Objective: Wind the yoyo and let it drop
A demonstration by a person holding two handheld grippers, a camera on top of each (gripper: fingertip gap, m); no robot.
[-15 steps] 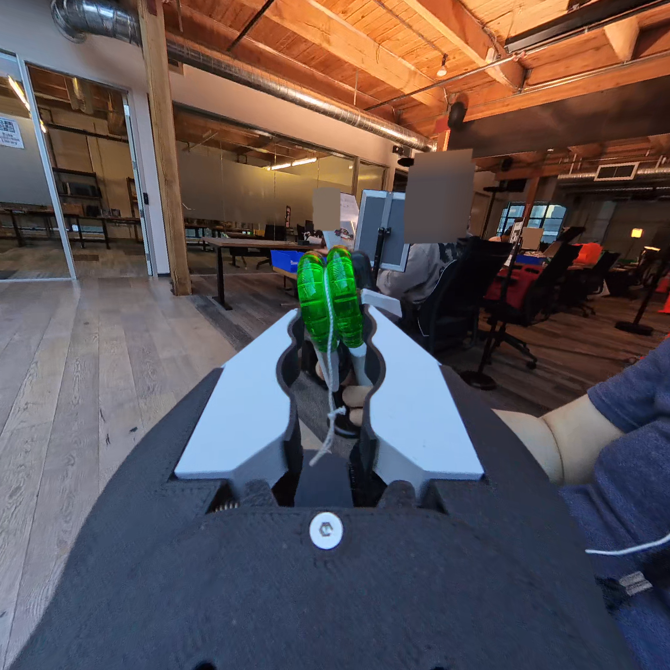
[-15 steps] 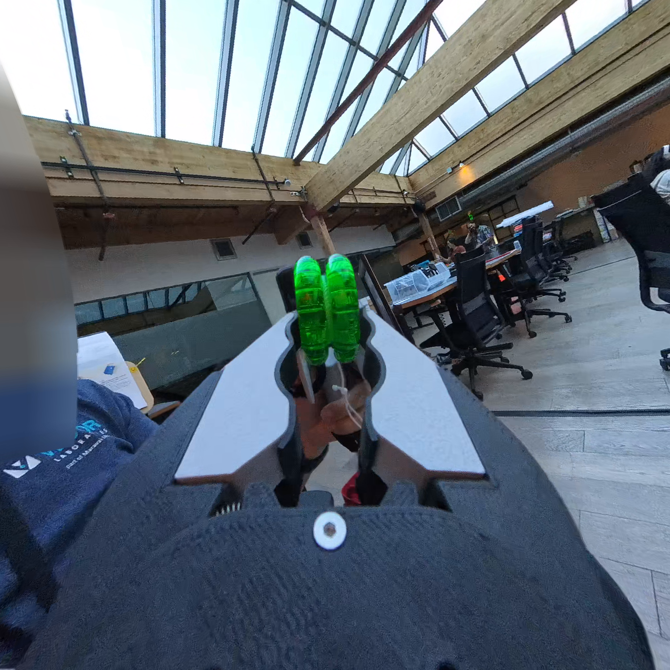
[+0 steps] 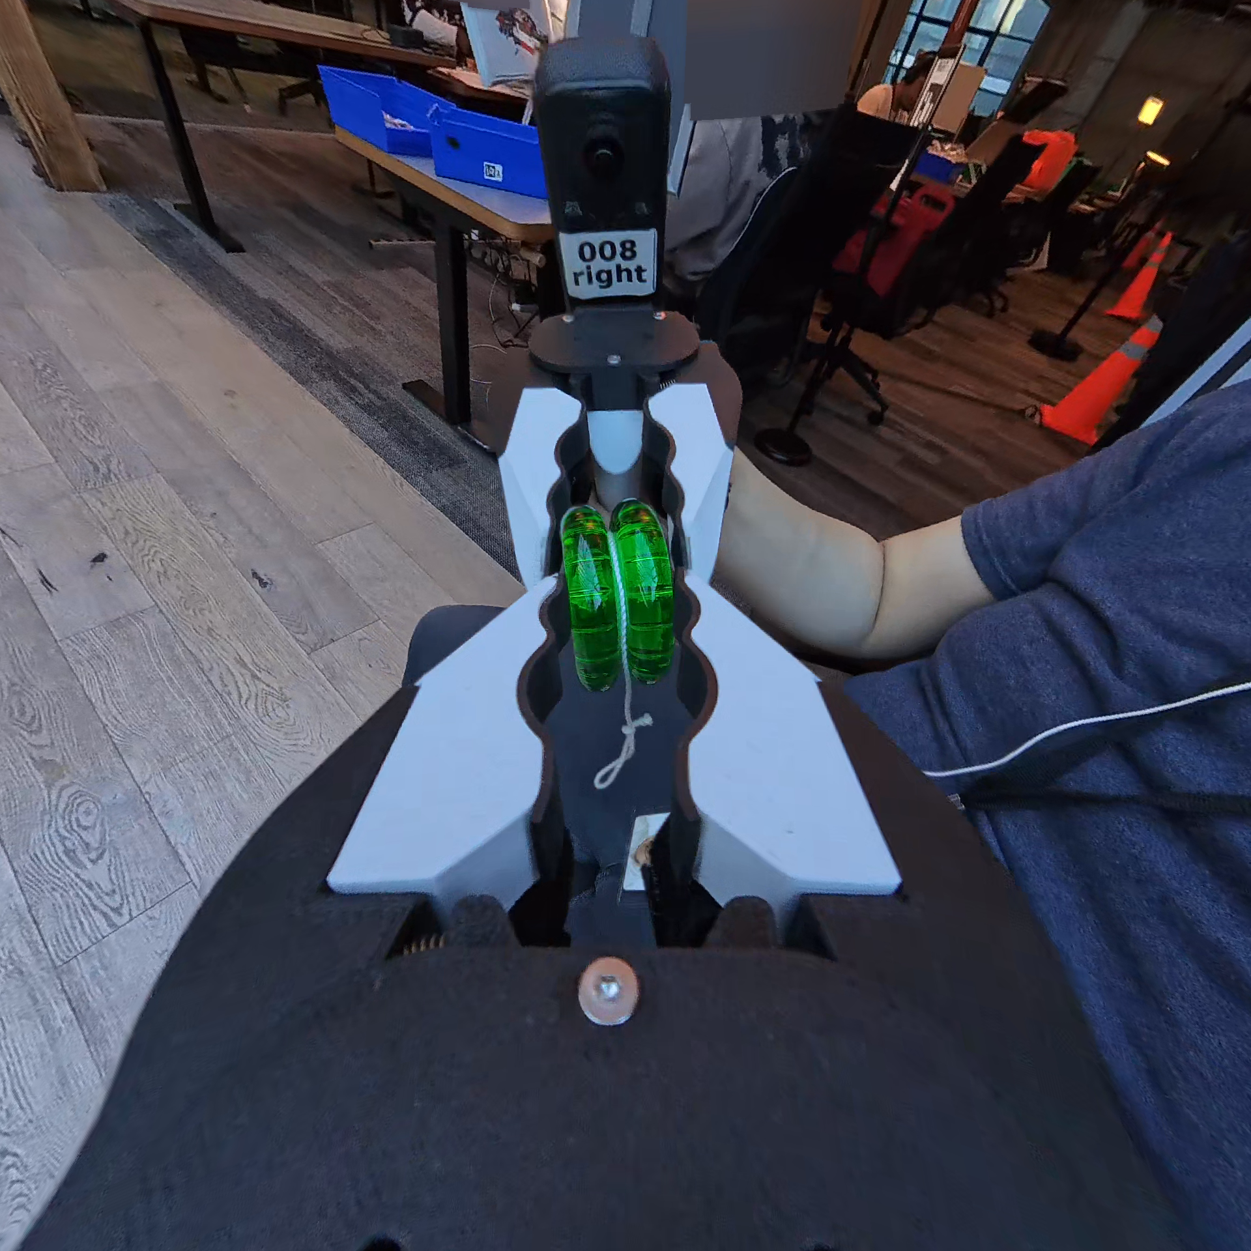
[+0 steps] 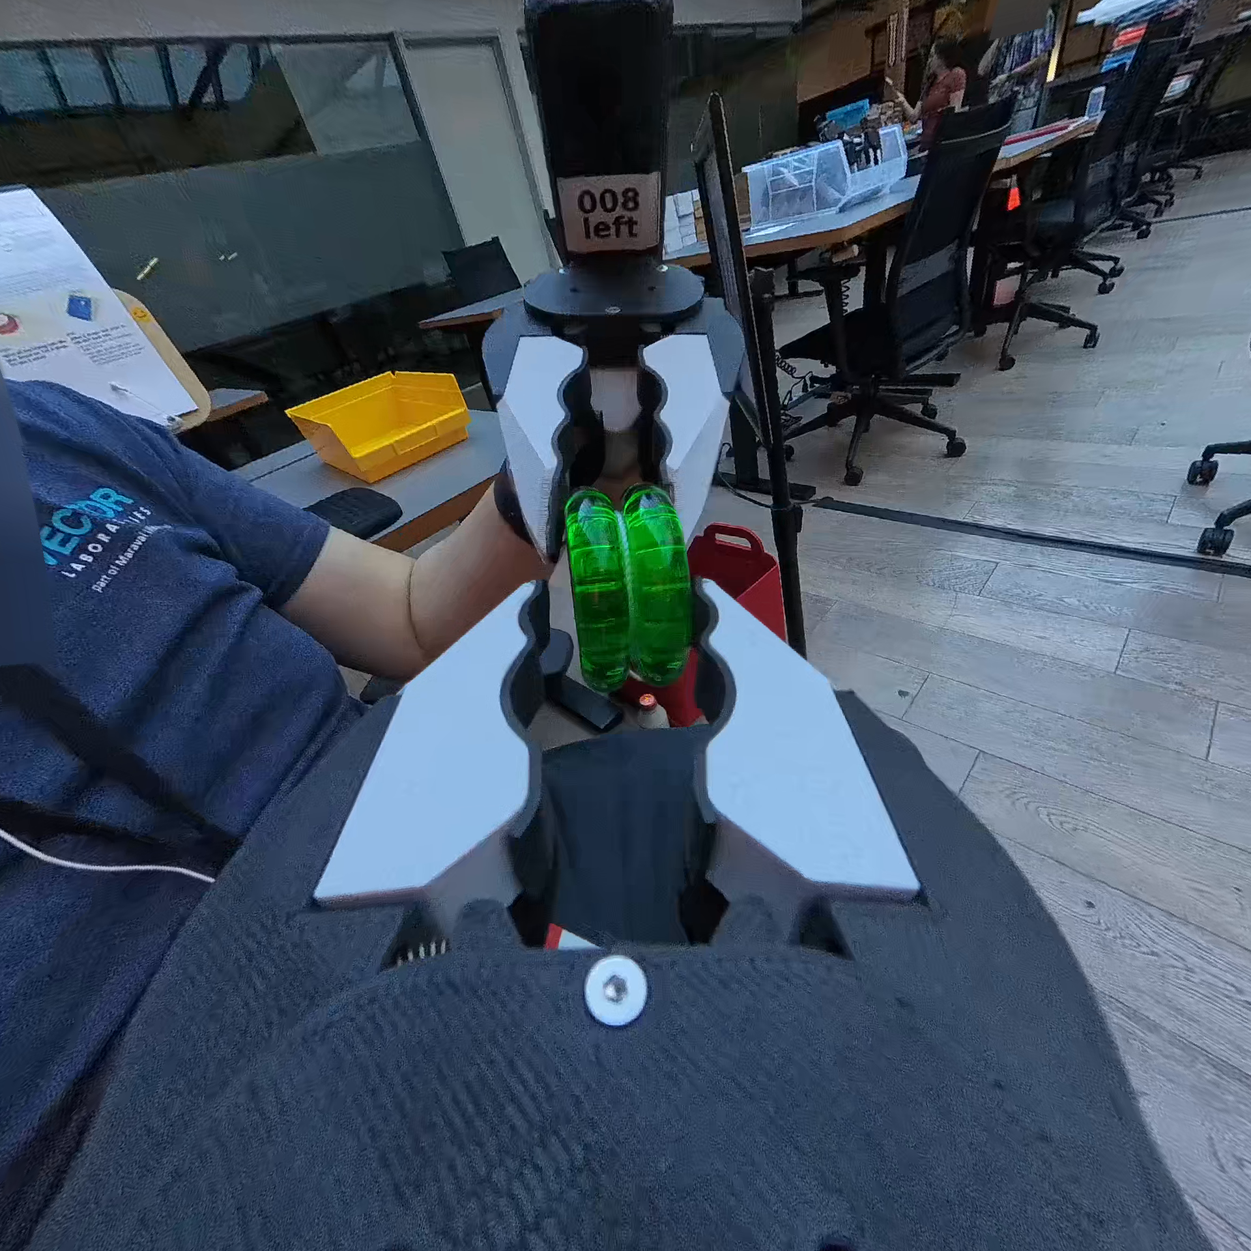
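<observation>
Left wrist view looks along the left tongs (image 3: 617, 596), whose white fingers (image 3: 474, 731) are clamped on the green yoyo (image 3: 617, 596) at its two flat sides, the yoyo standing edge-on between the tips. Straight ahead, the right tongs (image 3: 617, 521) point back toward the camera and close on the far part of the same yoyo, so both pairs hold it in the air with nothing under it but the wooden floor (image 3: 169, 541). Only this view shows the white string (image 3: 626, 717): it lies wound in the groove between the two green halves, and a short knotted loop hangs from the bottom of the yoyo, free of either tongs. It also shows blue bins (image 3: 487, 145) near the front edge of a table (image 3: 460, 196) behind, orange cones (image 3: 1110, 379) at the right, and the person's forearm (image 3: 812, 582) and blue sleeve. Right wrist view gives the mirror picture: the right tongs (image 4: 629, 589) grip the yoyo (image 4: 629, 589) at the fingertips, and the left tongs (image 4: 619, 501) come in from beyond, closed on its upper far side. Here the hanging loop is hidden, and only a pale line shows in the groove. This view alone shows a yellow bin (image 4: 379, 423) on a grey table (image 4: 433, 487) behind the person's arm, a red container (image 4: 734, 575) on the floor below the yoyo, and black office chairs (image 4: 900, 325) along a long table at the right.
</observation>
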